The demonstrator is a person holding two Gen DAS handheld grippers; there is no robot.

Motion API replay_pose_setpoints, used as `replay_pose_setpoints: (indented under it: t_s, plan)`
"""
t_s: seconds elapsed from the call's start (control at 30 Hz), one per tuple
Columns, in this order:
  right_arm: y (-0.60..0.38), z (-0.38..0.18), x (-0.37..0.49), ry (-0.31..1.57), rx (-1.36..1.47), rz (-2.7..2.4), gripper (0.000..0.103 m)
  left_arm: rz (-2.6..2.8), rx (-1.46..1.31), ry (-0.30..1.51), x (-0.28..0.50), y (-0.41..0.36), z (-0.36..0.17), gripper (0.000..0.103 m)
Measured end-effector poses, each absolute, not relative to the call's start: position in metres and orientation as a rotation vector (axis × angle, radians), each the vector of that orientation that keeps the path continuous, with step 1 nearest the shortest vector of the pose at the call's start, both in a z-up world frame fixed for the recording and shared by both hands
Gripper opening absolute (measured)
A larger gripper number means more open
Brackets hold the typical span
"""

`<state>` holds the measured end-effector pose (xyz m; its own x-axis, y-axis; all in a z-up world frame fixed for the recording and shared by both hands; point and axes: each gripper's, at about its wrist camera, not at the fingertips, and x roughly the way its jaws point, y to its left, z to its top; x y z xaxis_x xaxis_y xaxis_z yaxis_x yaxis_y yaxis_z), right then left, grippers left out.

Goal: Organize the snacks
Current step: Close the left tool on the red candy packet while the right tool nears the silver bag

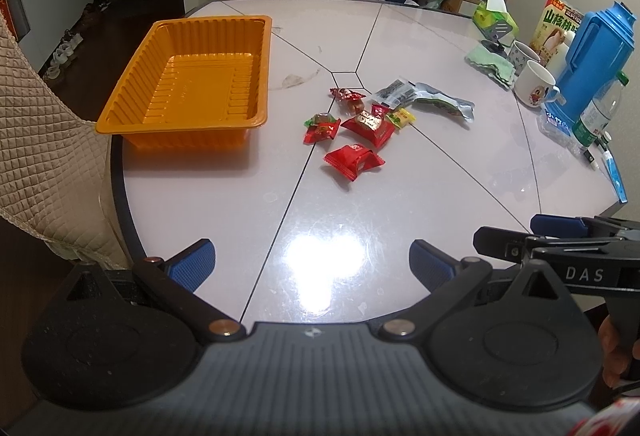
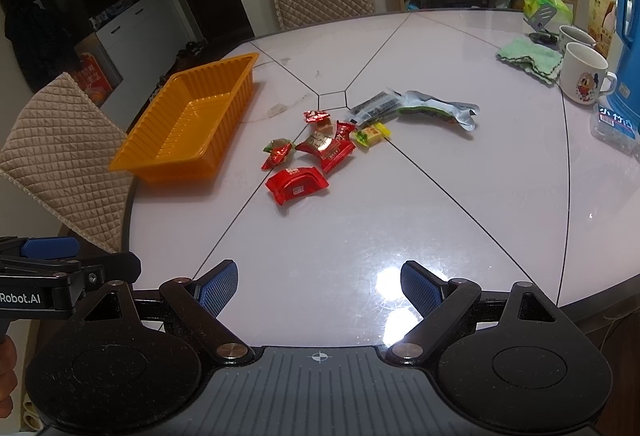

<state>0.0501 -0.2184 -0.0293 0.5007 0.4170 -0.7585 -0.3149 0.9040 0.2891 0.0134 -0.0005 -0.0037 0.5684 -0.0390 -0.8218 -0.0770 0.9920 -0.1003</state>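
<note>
Near the table's middle, at twelve o'clock from my right tongs (image 2: 319, 292), the snacks (image 2: 316, 146) lie loosely heaped, red sweets touching, a silver pouch (image 2: 436, 110) behind. At ten o'clock the orange tray (image 2: 160, 156) stands empty, probably their destination. My left tongs (image 1: 312, 264) and the right both hang wide open over the near edge, holding nothing, likely poised to reach.

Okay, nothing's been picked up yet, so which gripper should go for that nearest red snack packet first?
Probably the left gripper: both are open and empty, but the nearest red packet lies almost straight ahead of it, and the orange tray is on its side.
</note>
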Motion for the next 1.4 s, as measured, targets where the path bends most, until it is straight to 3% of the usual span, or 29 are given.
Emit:
replay_pose_setpoints:
  t_s: [0.37, 0.77, 1.1, 1.33, 1.4]
  plan:
    - [-0.229, -0.038, 0.062, 0.962, 0.148, 0.396, 0.088, -0.058, -0.098, 0.936, 0.037, 0.000, -0.014, 0.102]
    - [-0.257, -0.058, 0.087, 0.984, 0.221, 0.313, 0.088, -0.231, 0.047, 0.873, 0.087, -0.022, -0.053, 0.085]
    - [-0.270, -0.071, 0.113, 1.006, 0.274, 0.257, 0.088, -0.333, 0.160, 0.872, 0.136, -0.039, -0.080, 0.059]
    - [-0.276, -0.078, 0.129, 1.027, 0.298, 0.227, 0.088, -0.366, 0.208, 0.904, 0.167, -0.043, -0.100, 0.054]
    - [-0.277, -0.080, 0.132, 1.031, 0.302, 0.220, 0.088, -0.375, 0.219, 0.916, 0.175, -0.043, -0.105, 0.047]
